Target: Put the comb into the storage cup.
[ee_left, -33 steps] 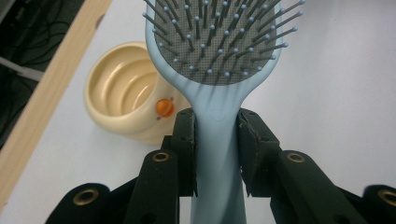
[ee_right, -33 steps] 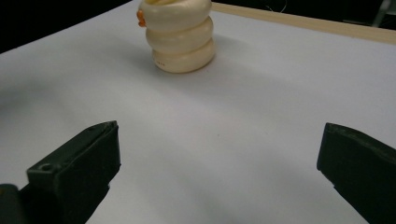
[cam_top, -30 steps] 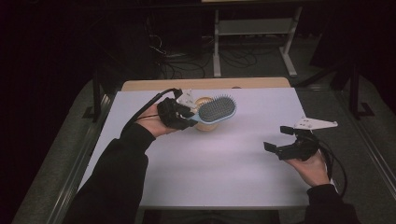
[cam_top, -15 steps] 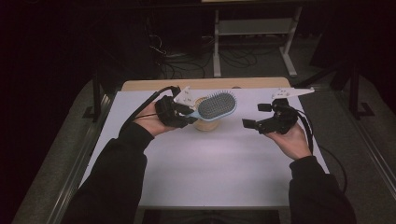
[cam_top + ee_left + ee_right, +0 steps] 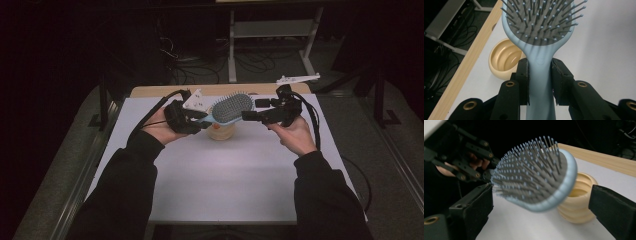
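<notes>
Right gripper's travel: from the near right part of the table, the right gripper (image 5: pixel 252 111) has swung across and upward to the tip of the hairbrush (image 5: pixel 231 107), and its jaws have just been narrowing a little; they stand spread, one on each side of the brush head, pads not yet touching it.
Left gripper: the left gripper (image 5: pixel 540 79) has stayed where it was a second ago, jaws pressed onto the pale blue handle just below the head, bristles facing up toward the camera.
Hairbrush position: held in the air above the white table (image 5: pixel 240 185), roughly level, its head hanging over the ribbed beige cup (image 5: pixel 222 132), which sits on the table just under it near the wooden far edge.
Right gripper view: the brush head (image 5: pixel 536 182) lies between the two black jaws with the cup (image 5: pixel 576 202) behind it; it is slightly blurred.
Step in hand: likely a hand-over or a two-handed hold of the brush.
Doing it well: close on the blue rim, not on the bristles, which would bend and slip; keep the left grip firm until the right pads press in earnest; centre the head between the jaws so that closing does not twist it.
Risk: a push on the tip could lever the handle in the left jaws.
</notes>
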Motion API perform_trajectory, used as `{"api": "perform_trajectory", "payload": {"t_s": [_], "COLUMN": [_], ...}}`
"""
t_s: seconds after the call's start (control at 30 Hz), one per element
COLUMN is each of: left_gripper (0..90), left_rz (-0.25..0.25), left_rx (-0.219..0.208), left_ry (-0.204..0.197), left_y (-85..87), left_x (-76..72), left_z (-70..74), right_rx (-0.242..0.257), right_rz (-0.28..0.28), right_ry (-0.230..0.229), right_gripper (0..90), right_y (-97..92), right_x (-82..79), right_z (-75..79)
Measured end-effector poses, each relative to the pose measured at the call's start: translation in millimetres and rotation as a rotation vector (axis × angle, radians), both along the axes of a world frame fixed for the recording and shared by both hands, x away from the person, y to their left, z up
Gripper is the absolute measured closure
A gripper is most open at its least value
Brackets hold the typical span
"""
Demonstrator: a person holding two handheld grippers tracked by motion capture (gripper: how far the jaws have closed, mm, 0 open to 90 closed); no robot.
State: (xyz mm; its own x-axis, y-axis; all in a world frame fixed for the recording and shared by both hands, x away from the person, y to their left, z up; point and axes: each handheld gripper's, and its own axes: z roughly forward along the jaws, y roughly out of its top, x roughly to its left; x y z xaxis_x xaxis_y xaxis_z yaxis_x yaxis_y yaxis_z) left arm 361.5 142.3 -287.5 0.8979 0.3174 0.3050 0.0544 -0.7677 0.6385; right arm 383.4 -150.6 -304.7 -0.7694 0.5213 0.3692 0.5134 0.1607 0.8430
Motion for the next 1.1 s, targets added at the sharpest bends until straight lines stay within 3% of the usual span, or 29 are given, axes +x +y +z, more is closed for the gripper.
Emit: {"api": "perform_trajectory", "payload": {"t_s": [0.1, 0.23, 0.3, 0.43, 0.5, 0.6, 0.7, 0.87, 1.1], "left_gripper": [70.3, 70.3, 70.3, 70.2, 70.2, 70.3, 70.3, 70.4, 70.8], "left_rz": [0.0, 0.003, 0.005, 0.012, 0.017, 0.025, 0.026, 0.032, 0.031], "left_rx": [-0.011, -0.021, -0.025, -0.043, -0.05, -0.058, -0.077, -0.072, -0.096], "left_ry": [-0.011, -0.015, -0.024, -0.034, -0.045, -0.05, -0.043, -0.047, -0.048], "left_y": [-0.6, -0.8, -0.4, 1.1, 1.2, 2.0, 4.1, 4.6, 5.2], "left_x": [-1.0, -1.8, -2.4, -2.1, -1.9, -1.3, 0.9, 2.7, 2.5], "left_z": [0.9, 1.8, 2.2, 3.0, 2.3, 0.7, -1.2, -5.5, -5.2], "right_rx": [0.03, 0.16, 0.184, 0.169, 0.19, 0.209, 0.207, 0.166, 0.123], "right_rz": [0.004, 0.013, 0.016, 0.035, 0.043, 0.076, 0.07, 0.072, 0.067], "right_ry": [0.034, 0.094, 0.114, 0.166, 0.199, 0.204, 0.222, 0.174, 0.165], "right_gripper": [8.2, 12.6, 13.4, 19.9, 24.6, 34.2, 37.6, 46.5, 53.1], "right_y": [5.0, 3.7, 3.3, 6.7, 8.5, 11.1, 13.1, 17.9, 22.9], "right_x": [5.9, 14.1, 17.3, 22.2, 24.3, 26.0, 27.5, 22.5, 19.7], "right_z": [2.9, 3.4, 2.9, 0.5, -1.0, -0.6, 2.3, 14.7, 31.6]}}
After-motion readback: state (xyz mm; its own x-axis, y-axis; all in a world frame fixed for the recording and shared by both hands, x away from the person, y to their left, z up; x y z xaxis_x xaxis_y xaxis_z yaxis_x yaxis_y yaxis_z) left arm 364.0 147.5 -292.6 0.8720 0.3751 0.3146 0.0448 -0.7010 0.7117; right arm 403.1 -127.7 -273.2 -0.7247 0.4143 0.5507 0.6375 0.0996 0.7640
